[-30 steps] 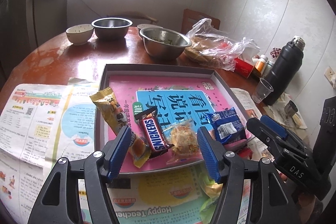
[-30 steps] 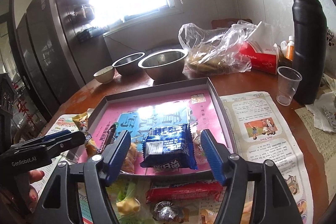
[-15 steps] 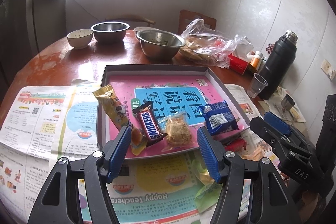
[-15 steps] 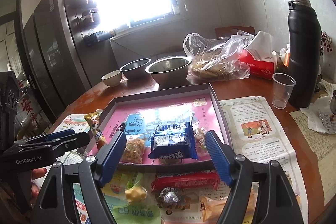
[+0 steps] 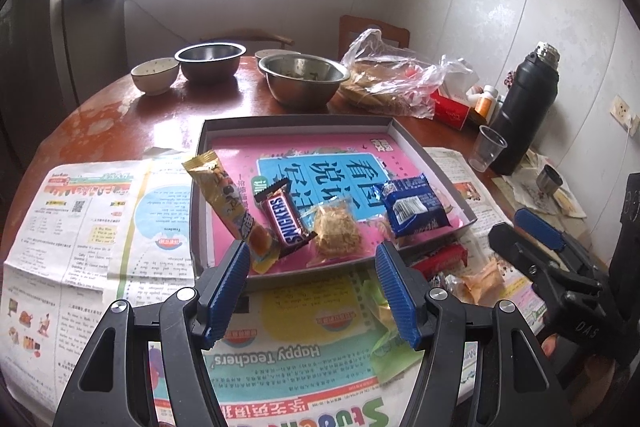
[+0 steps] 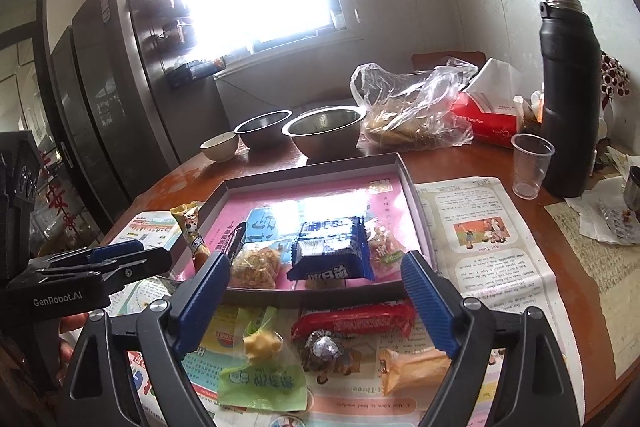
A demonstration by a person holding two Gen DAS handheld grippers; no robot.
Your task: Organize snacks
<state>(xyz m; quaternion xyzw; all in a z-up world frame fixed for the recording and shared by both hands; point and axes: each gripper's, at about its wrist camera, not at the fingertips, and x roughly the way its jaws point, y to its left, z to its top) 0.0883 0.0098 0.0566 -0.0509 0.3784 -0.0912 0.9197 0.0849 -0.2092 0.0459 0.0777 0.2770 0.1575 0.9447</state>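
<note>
So both grippers are hanging over the near edge of the table with nothing in them. Left gripper [image 5: 312, 287] has its jaws about halfway apart, only newspaper [image 5: 100, 227] showing between the blue pads. Right gripper [image 6: 316, 301] has just been opening its jaws and now they stand wide, with nothing pinched between them; through the gap you see loose snacks on the paper.

Inside the shallow grey tray [image 5: 296, 121] (it's got a pink and blue booklet lying flat in the bottom) there are four snacks lined up along the near side: a long gold wrapper bar [image 5: 224, 195] leaning over the left wall, a Snickers bar [image 5: 284, 217] right next to it, a clear packet of crumbly biscuit [image 5: 334, 231], and a blue cookie pack [image 5: 414, 205] toward the right.

Still outside the tray, just in front of its near wall: a red wrapped bar [image 6: 354, 319], a silver foil candy [image 6: 322, 347] touching it, a small yellow sweet [image 6: 262, 343], a green packet [image 6: 262, 385] and an orange wrapped piece [image 6: 412, 365].

Farther back sit two steel bowls [image 5: 302, 77], a small ceramic bowl [image 5: 155, 75], a plastic bag [image 5: 394, 83], a plastic cup [image 6: 532, 165] and a black flask [image 6: 570, 91].
</note>
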